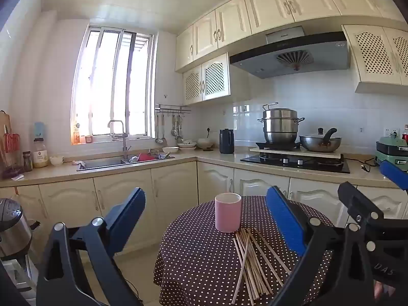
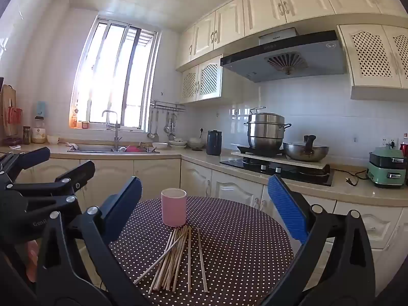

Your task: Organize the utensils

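Hovering wide open and empty over the dotted tabletop (image 2: 242,229): left gripper (image 1: 206,219), right gripper (image 2: 204,204); wooden chopsticks (image 2: 176,257) loose beside upright pink cup (image 2: 174,207).

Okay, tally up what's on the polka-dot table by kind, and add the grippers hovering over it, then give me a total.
Pink cup: 1
Chopstick pile: 1 (the sticks overlap too much for an exact count)
Grippers: 2, the left gripper and the right gripper, both open and empty
Total: 4
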`<state>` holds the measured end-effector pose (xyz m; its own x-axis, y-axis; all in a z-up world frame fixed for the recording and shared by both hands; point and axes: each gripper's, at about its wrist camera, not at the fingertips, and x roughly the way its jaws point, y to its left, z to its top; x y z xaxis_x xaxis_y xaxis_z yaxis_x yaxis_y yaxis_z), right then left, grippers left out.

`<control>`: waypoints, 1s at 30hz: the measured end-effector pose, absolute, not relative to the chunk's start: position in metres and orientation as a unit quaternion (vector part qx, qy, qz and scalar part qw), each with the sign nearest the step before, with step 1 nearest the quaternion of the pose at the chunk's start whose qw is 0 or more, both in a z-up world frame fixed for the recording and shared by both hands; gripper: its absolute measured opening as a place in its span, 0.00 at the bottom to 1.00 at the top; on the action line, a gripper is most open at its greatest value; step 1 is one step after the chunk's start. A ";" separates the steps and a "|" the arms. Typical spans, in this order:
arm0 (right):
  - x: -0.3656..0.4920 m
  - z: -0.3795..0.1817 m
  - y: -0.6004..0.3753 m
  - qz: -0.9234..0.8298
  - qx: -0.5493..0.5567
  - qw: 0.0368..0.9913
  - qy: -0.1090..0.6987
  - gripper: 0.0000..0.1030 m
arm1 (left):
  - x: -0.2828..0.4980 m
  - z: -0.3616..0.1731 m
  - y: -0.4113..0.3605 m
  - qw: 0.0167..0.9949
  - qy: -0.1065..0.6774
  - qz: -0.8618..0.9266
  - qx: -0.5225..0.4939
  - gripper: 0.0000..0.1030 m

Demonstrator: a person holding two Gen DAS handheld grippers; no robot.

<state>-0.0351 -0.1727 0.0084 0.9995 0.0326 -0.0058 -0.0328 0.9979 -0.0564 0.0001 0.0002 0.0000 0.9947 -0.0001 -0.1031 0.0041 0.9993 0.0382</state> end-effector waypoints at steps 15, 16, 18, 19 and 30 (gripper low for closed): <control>-0.037 0.010 -0.176 0.017 -0.027 0.999 0.005 0.94 | 0.000 0.001 0.001 0.999 0.050 -0.001 0.019 0.92; -0.038 0.010 -0.177 0.018 -0.026 0.999 0.005 0.94 | 0.000 -0.001 0.000 0.999 0.050 -0.001 0.018 0.92; -0.037 0.009 -0.175 0.018 -0.028 0.999 0.005 0.94 | -0.001 0.001 0.002 0.999 0.050 -0.001 0.018 0.92; -0.036 0.009 -0.175 0.017 -0.028 0.999 0.005 0.94 | -0.001 0.001 0.002 0.999 0.051 -0.001 0.018 0.92; -0.035 0.006 -0.176 0.017 -0.027 0.999 0.007 0.94 | -0.001 -0.001 0.002 0.999 0.050 -0.001 0.019 0.92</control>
